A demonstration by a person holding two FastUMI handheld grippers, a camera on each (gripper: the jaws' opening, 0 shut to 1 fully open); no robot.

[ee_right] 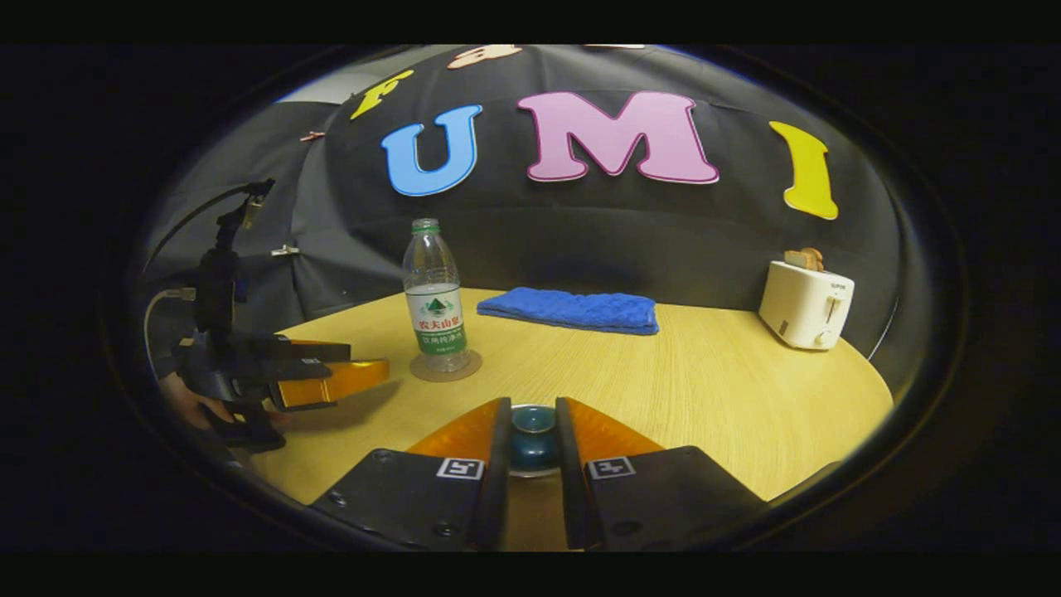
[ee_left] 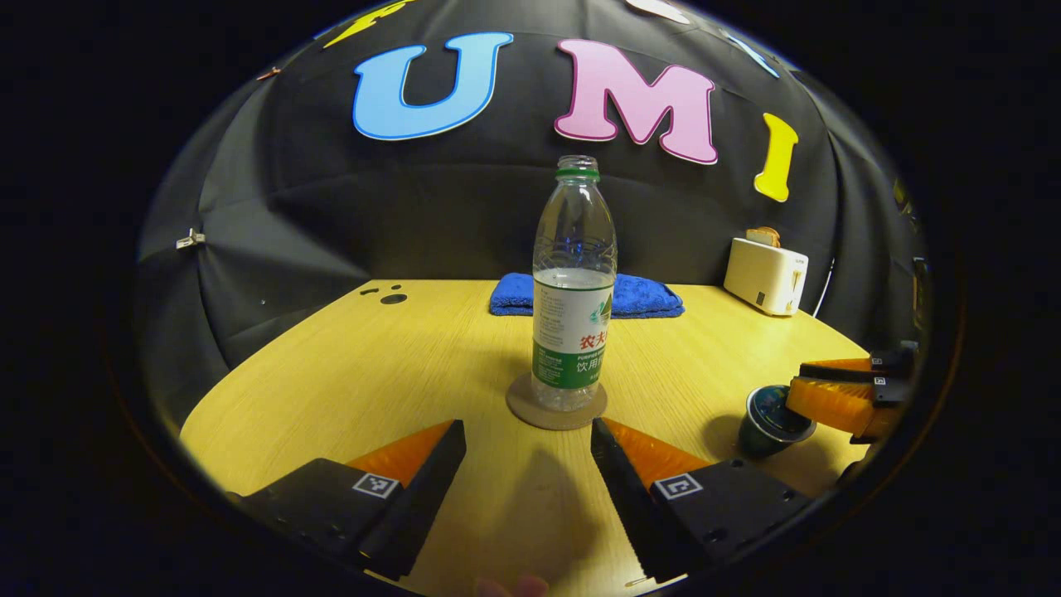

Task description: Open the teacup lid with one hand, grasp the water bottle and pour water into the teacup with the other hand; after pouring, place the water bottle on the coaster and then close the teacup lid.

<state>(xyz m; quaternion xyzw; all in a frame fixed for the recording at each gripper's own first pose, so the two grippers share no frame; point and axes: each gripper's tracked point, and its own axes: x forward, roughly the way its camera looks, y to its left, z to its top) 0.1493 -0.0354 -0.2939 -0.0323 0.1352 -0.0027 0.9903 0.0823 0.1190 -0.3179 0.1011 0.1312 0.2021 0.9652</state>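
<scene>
Pinching the teacup lid's (ee_right: pixel 533 438) small slick ceramic knob, fragile, between its fingers, the right claw (ee_right: pixel 531 464) sits low, while the left claw (ee_left: pixel 528 456), spread wide, faces the light half-full bottle (ee_left: pixel 573 290) just ahead on its coaster (ee_left: pixel 555 412); grip mid-label.

Your left gripper (ee_left: pixel 528 444) carries two wedge-shaped fingers on blocky black mounts, each mount topped with a small square black-and-white marker and dotted with screws. Your right gripper (ee_right: pixel 531 444) is built the same way, with a marker on each mount. In the right gripper view, a black upright post and thin cables (ee_right: pixel 157 300) rise from the left gripper's body.
</scene>
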